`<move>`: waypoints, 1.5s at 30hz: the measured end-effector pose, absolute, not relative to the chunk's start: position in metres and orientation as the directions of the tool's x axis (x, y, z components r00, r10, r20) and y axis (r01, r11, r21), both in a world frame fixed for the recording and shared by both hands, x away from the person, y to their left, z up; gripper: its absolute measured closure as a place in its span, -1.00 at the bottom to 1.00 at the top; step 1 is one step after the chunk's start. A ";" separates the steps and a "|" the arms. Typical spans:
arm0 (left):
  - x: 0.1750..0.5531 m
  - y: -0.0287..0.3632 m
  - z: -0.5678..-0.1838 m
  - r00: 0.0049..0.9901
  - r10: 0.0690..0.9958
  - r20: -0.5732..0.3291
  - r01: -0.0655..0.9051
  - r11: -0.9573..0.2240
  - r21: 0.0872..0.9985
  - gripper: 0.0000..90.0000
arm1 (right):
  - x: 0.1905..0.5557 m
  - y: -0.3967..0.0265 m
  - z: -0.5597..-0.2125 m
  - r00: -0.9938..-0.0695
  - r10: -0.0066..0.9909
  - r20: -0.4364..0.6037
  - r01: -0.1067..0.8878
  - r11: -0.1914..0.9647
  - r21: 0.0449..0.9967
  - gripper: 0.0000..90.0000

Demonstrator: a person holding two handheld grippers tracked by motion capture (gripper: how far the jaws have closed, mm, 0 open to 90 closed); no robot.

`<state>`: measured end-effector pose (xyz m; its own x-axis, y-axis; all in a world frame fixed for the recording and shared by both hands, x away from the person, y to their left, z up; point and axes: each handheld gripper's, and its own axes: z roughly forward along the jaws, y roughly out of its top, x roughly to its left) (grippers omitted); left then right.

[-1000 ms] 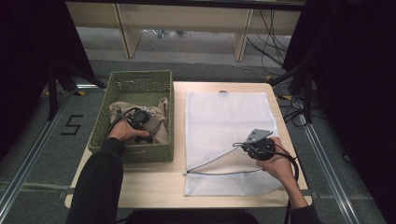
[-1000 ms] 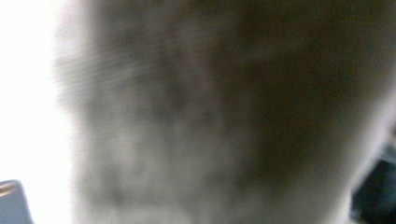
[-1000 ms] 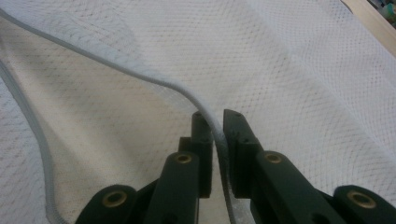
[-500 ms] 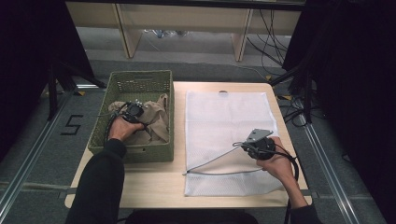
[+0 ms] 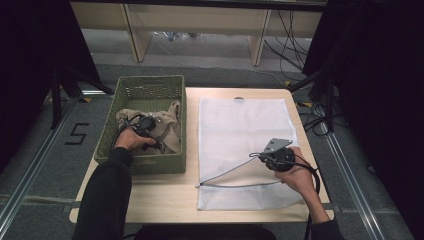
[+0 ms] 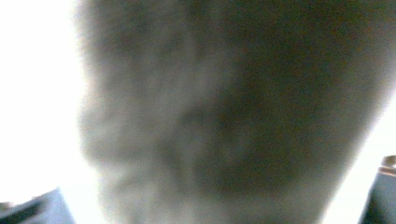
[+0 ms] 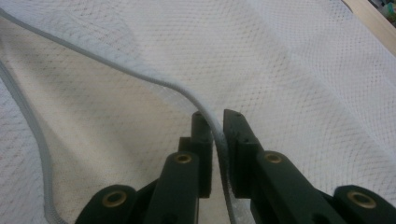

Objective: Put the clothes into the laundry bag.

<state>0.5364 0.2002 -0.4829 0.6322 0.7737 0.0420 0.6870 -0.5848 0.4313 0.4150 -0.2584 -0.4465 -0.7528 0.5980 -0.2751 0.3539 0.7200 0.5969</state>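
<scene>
Meanwhile, the right gripper (image 7: 214, 128) is pinching the zippered edge of the white mesh laundry bag (image 5: 240, 130) — its two black jaws are pressing together on the grey zipper tape (image 7: 140, 77), which is running up and away from between the fingertips and curving off to their left. Beyond the fingers (image 7: 236, 135) the mesh is lying spread flat, and below the lifted edge the bag's mouth is gaping open.

Over in the green wicker basket (image 5: 150, 87), the left gripper (image 5: 146, 125) is sitting down among the beige garment (image 5: 167, 127) — the cloth is bunching all around the fingers and pressing right up against its camera, where it is showing as a blurred grey-brown mass (image 6: 224, 121). Its jaws have just been opening, with the fabric lying between them; whether the pads are actually pressing on it I cannot tell.
</scene>
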 end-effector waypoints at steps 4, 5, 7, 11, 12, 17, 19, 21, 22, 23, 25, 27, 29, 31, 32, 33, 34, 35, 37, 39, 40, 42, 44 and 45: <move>0.535 0.204 -0.479 0.627 0.776 0.068 0.676 -0.585 0.448 0.26 | 0.414 -0.257 -0.447 -0.751 0.602 -0.273 0.359 0.718 0.596 0.88; 0.535 0.203 -0.478 0.629 0.774 0.074 0.672 -0.589 0.449 0.34 | 0.414 -0.257 -0.446 -0.753 0.601 -0.268 0.363 0.719 0.592 0.88; 0.533 0.200 -0.476 0.632 0.769 0.097 0.663 -0.601 0.446 0.42 | 0.415 -0.258 -0.445 -0.756 0.592 -0.279 0.349 0.725 0.594 0.89; 0.532 0.202 -0.467 0.616 0.780 0.105 0.658 -0.584 0.475 0.49 | 0.415 -0.259 -0.444 -0.751 0.601 -0.275 0.352 0.716 0.602 0.89; 0.531 0.203 -0.464 0.600 0.793 0.107 0.654 -0.564 0.504 0.50 | 0.415 -0.259 -0.444 -0.750 0.603 -0.274 0.355 0.715 0.602 0.89; 0.526 0.209 -0.445 0.559 0.827 0.051 0.627 -0.462 0.627 0.51 | 0.415 -0.259 -0.445 -0.750 0.603 -0.273 0.355 0.715 0.602 0.89; 0.522 0.211 -0.432 0.558 0.829 0.036 0.631 -0.452 0.630 0.51 | 0.415 -0.259 -0.444 -0.749 0.603 -0.273 0.356 0.715 0.602 0.90; 0.517 0.215 -0.422 0.552 0.834 0.011 0.617 -0.417 0.668 0.51 | 0.415 -0.260 -0.444 -0.750 0.602 -0.272 0.354 0.714 0.604 0.90; 0.515 0.217 -0.417 0.547 0.837 -0.010 0.612 -0.392 0.687 0.51 | 0.415 -0.260 -0.444 -0.749 0.603 -0.273 0.354 0.713 0.606 0.90; 0.513 0.219 -0.413 0.546 0.837 -0.023 0.612 -0.380 0.693 0.52 | 0.415 -0.260 -0.444 -0.745 0.612 -0.265 0.364 0.707 0.606 0.90; 0.509 0.224 -0.406 0.547 0.836 -0.032 0.606 -0.370 0.704 0.52 | 0.415 -0.260 -0.444 -0.745 0.612 -0.265 0.365 0.707 0.606 0.91; 0.503 0.229 -0.399 0.553 0.831 -0.054 0.598 -0.352 0.720 0.52 | 0.417 -0.260 -0.444 -0.755 0.588 -0.292 0.330 0.724 0.605 0.92; 0.496 0.233 -0.390 0.566 0.822 -0.066 0.584 -0.342 0.736 0.52 | 0.415 -0.259 -0.444 -0.742 0.611 -0.277 0.357 0.709 0.608 0.93; 0.490 0.234 -0.381 0.556 0.825 -0.101 0.572 -0.292 0.766 0.53 | 0.417 -0.260 -0.443 -0.749 0.602 -0.277 0.347 0.713 0.609 0.95; 0.487 0.235 -0.377 0.564 0.819 -0.104 0.568 -0.294 0.769 0.53 | 0.417 -0.260 -0.443 -0.747 0.604 -0.278 0.349 0.711 0.610 0.96; 0.483 0.236 -0.371 0.568 0.815 -0.114 0.560 -0.281 0.780 0.53 | 0.417 -0.260 -0.443 -0.748 0.601 -0.281 0.343 0.713 0.611 0.96; 0.478 0.237 -0.362 0.574 0.810 -0.121 0.550 -0.272 0.790 0.53 | 0.416 -0.259 -0.442 -0.742 0.610 -0.278 0.351 0.708 0.613 0.97; 0.476 0.238 -0.359 0.583 0.803 -0.125 0.539 -0.267 0.799 0.53 | 0.417 -0.260 -0.440 -0.744 0.609 -0.276 0.348 0.705 0.618 0.97; 0.471 0.239 -0.349 0.590 0.795 -0.141 0.530 -0.250 0.810 0.53 | 0.418 -0.260 -0.438 -0.744 0.609 -0.275 0.342 0.701 0.626 0.97; 0.465 0.239 -0.341 0.593 0.789 -0.160 0.529 -0.232 0.816 0.53 | 0.418 -0.261 -0.436 -0.740 0.617 -0.267 0.346 0.690 0.636 0.98; 0.461 0.238 -0.336 0.604 0.779 -0.169 0.520 -0.224 0.824 0.53 | 0.419 -0.262 -0.434 -0.743 0.614 -0.267 0.345 0.692 0.634 0.98; 0.455 0.236 -0.328 0.618 0.766 -0.178 0.508 -0.217 0.834 0.53 | 0.420 -0.264 -0.429 -0.737 0.623 -0.263 0.345 0.680 0.647 0.98; 0.447 0.233 -0.319 0.642 0.744 -0.187 0.491 -0.212 0.845 0.53 | 0.421 -0.265 -0.427 -0.735 0.629 -0.252 0.349 0.670 0.655 0.98; 0.443 0.231 -0.315 0.651 0.735 -0.191 0.483 -0.207 0.851 0.53 | 0.420 -0.265 -0.425 -0.724 0.643 -0.251 0.359 0.661 0.659 0.98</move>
